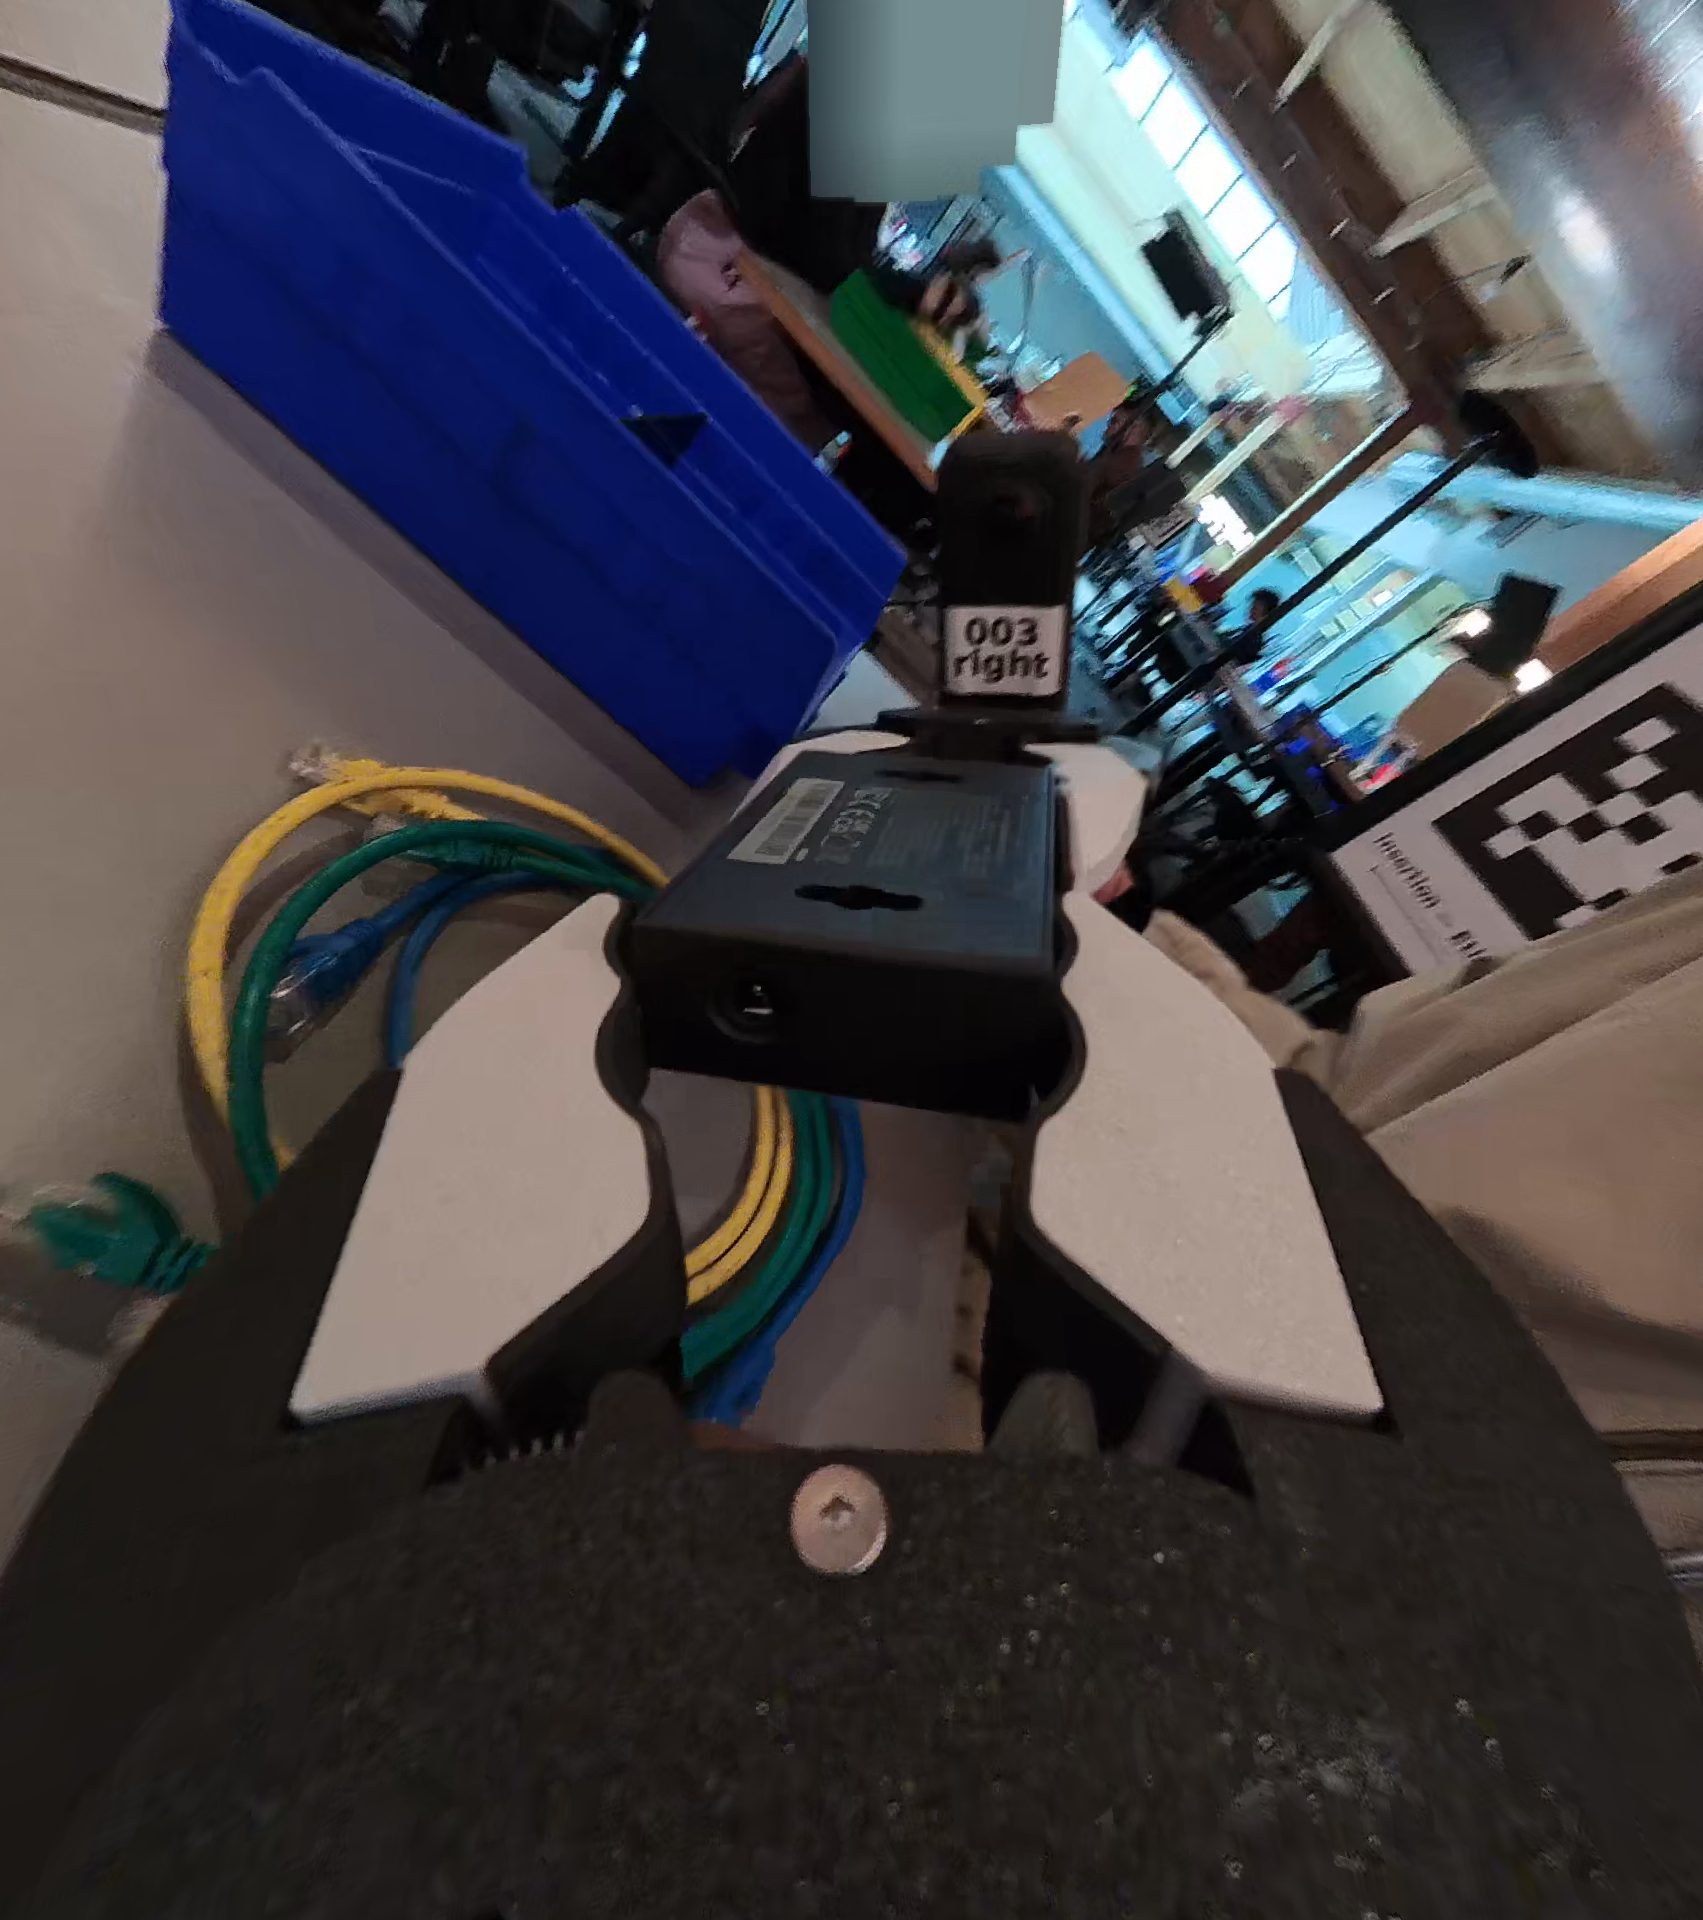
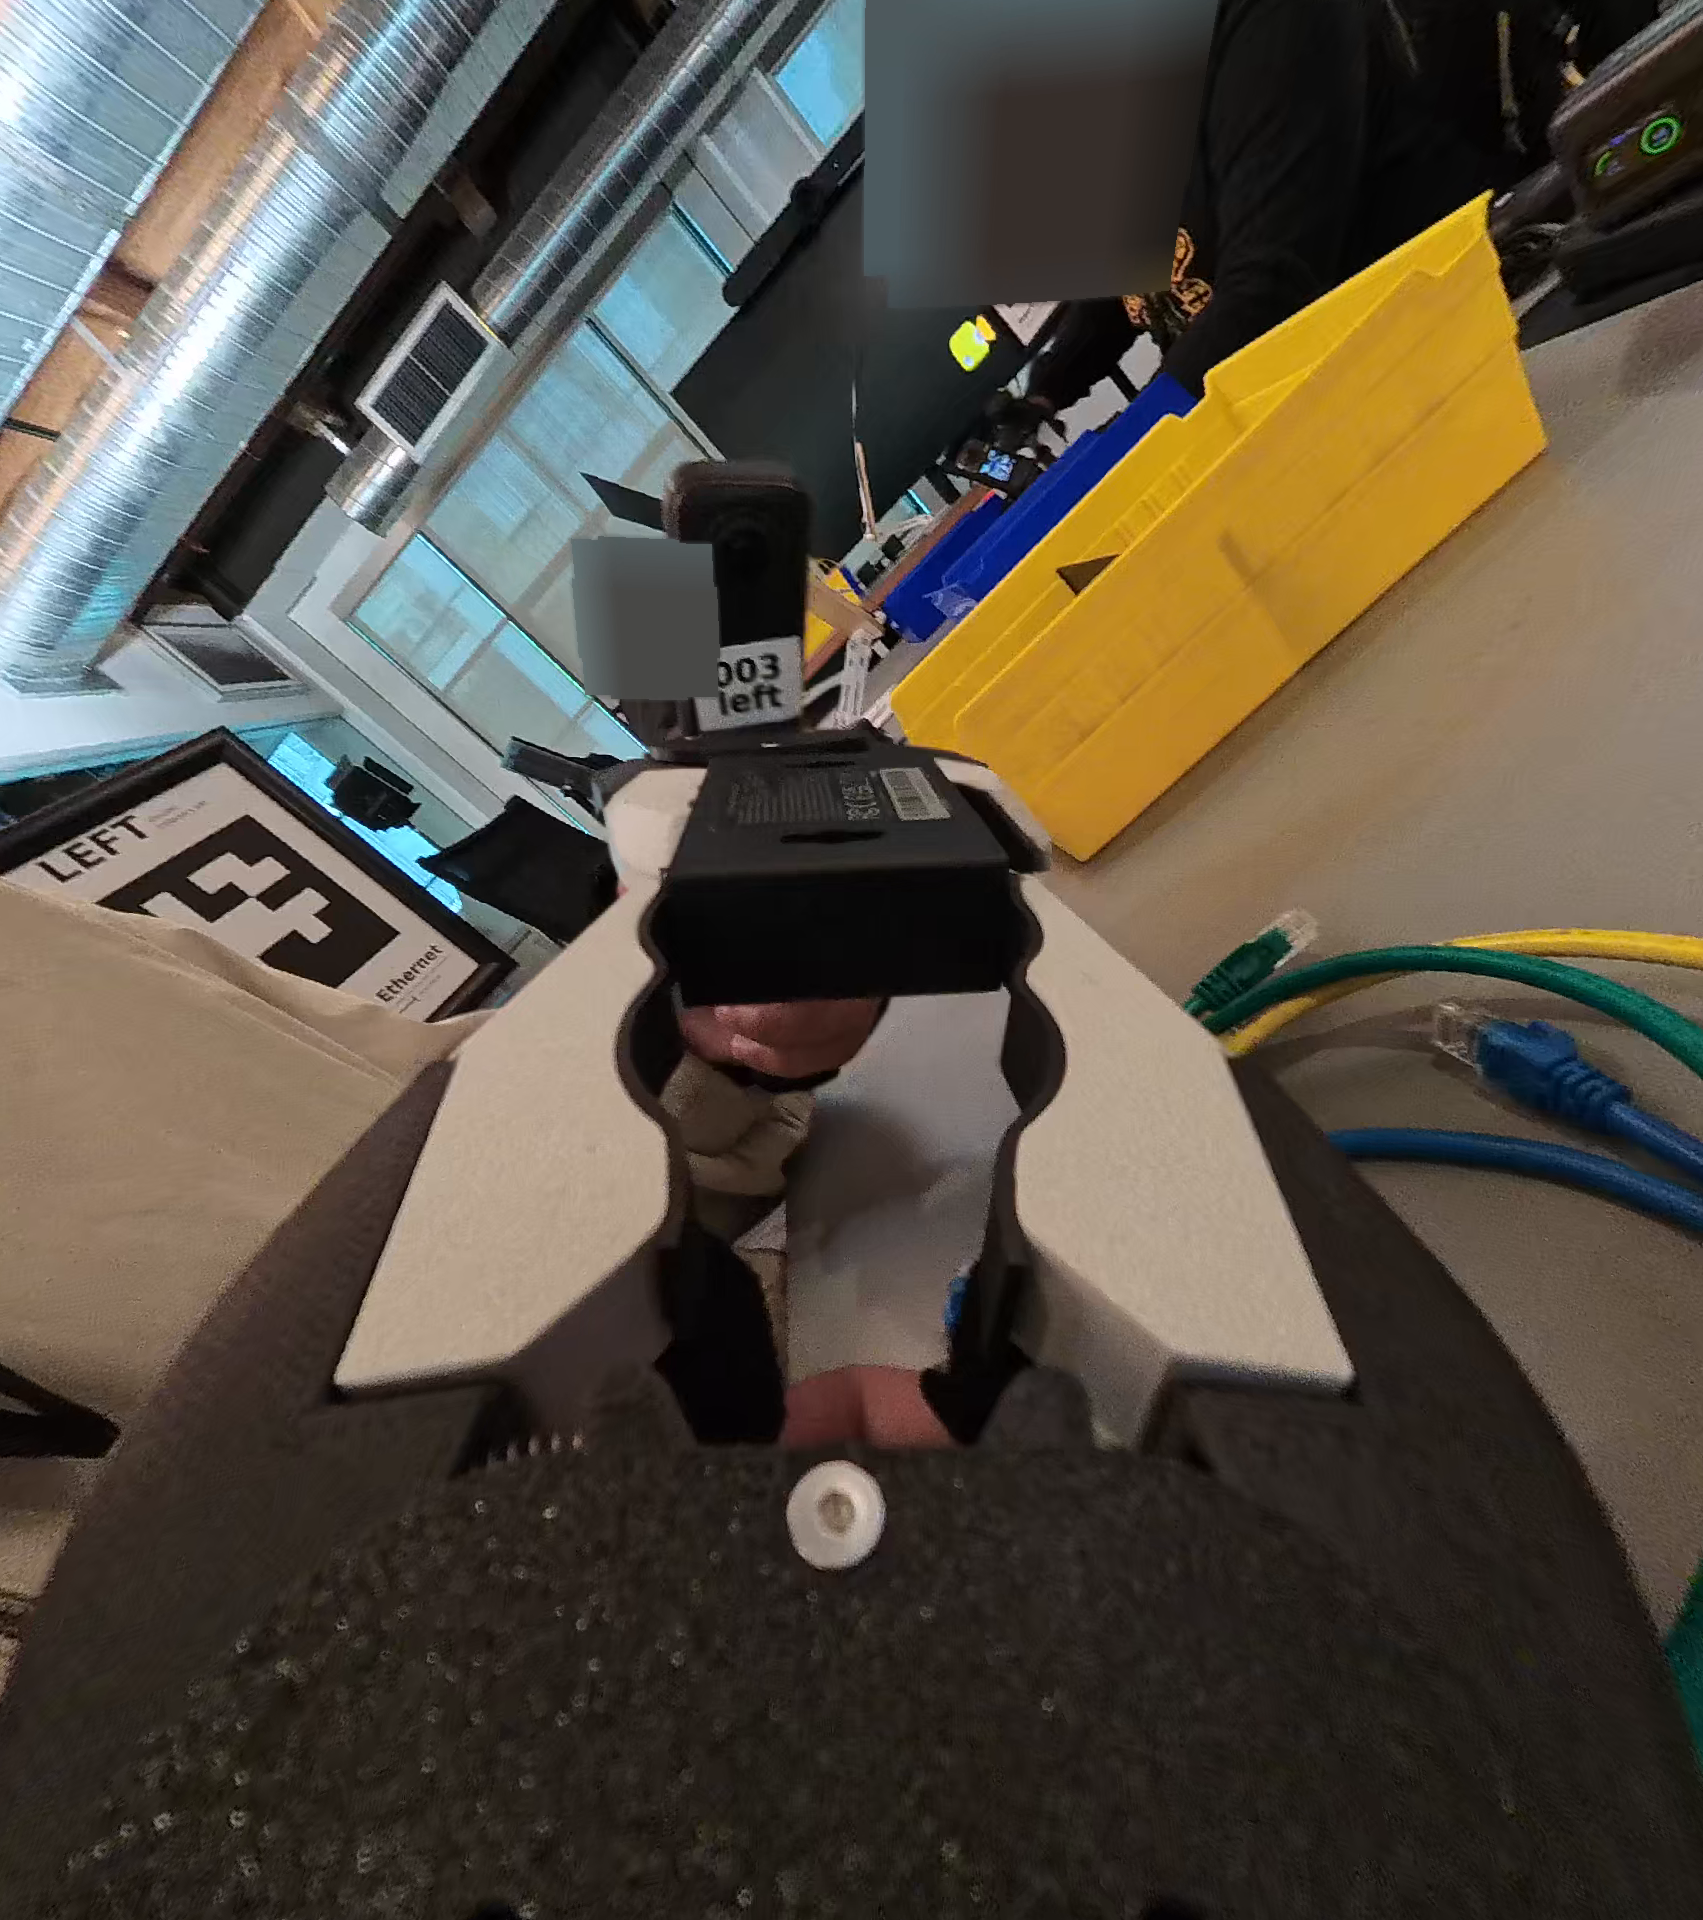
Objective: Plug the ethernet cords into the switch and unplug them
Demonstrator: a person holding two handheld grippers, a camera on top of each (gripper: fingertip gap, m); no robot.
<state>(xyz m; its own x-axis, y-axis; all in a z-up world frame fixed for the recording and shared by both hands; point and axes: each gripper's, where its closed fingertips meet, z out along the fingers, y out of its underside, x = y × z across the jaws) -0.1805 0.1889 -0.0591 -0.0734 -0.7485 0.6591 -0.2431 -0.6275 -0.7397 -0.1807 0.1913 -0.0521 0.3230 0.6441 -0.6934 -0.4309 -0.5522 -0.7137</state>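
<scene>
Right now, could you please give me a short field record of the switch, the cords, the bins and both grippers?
switch: black box, held off the table at both ends
left hand-held gripper: shut on switch
right hand-held gripper: shut on switch
cords: yellow, green and blue, loose on table, none plugged in
bins: blue bin; yellow bin

Left claw (image 1: 847,997): centre of the left wrist frame, both white fingers (image 1: 514,1101) closed against the sides of the switch (image 1: 857,935), held off the worktop. Right claw (image 2: 831,935): centre of the right wrist frame, fingers (image 2: 1127,1122) clamped on the opposite end of the same switch. The two claws face each other, tips nearly meeting.
</scene>
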